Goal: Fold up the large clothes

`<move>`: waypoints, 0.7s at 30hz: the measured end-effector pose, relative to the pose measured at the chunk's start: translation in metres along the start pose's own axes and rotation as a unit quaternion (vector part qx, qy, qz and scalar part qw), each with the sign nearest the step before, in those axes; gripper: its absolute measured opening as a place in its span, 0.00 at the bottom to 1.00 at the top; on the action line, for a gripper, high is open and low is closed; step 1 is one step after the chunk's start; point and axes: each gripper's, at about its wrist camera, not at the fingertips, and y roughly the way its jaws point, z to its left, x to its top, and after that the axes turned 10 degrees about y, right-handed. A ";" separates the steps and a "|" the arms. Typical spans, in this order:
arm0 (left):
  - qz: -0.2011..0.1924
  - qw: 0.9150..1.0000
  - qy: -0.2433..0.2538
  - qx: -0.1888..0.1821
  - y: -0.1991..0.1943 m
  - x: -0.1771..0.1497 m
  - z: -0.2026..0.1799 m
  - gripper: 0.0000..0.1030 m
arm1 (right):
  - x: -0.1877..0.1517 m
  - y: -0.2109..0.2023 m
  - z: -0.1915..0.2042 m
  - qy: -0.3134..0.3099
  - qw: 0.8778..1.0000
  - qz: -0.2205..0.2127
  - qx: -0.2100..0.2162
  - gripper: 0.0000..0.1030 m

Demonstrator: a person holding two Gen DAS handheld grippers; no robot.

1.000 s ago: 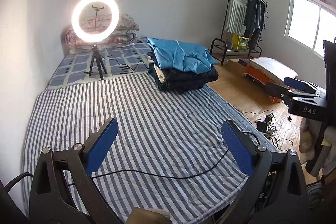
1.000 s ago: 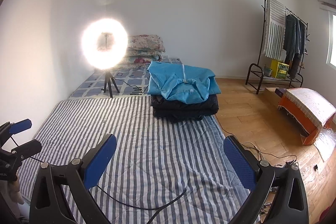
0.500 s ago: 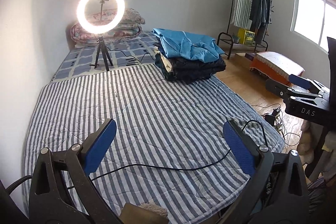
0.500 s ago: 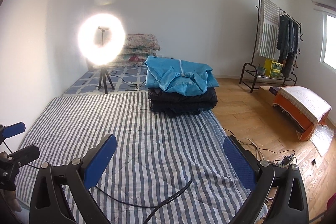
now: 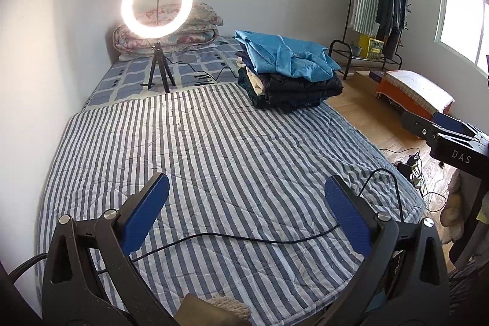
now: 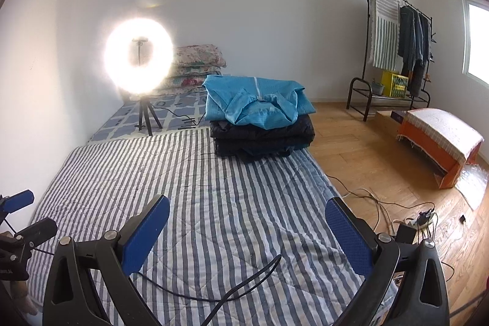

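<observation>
While both grippers hang spread, left gripper (image 5: 244, 213), right gripper (image 6: 247, 225), black cable (image 5: 244, 237) across striped quilt (image 5: 214, 148), clothes stack (image 6: 259, 118) beyond.

Ring light (image 6: 138, 60) glares (edges warped).

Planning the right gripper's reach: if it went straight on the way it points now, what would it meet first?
Probably the striped quilt, bare ahead of the open right gripper. The clothes stack lies beyond; depth is unclear.

White "DAS" lettering on the right gripper (image 5: 452, 129) body
</observation>
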 end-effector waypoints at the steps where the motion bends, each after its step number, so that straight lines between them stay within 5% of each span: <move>1: 0.001 1.000 0.002 0.001 0.000 -0.001 0.000 1.00 | -0.001 0.001 0.000 0.000 1.000 0.001 -0.001 1.00; 21: -0.012 1.000 -0.002 0.021 -0.006 -0.001 0.002 1.00 | -0.006 0.000 0.011 -0.020 1.000 -0.006 -0.001 1.00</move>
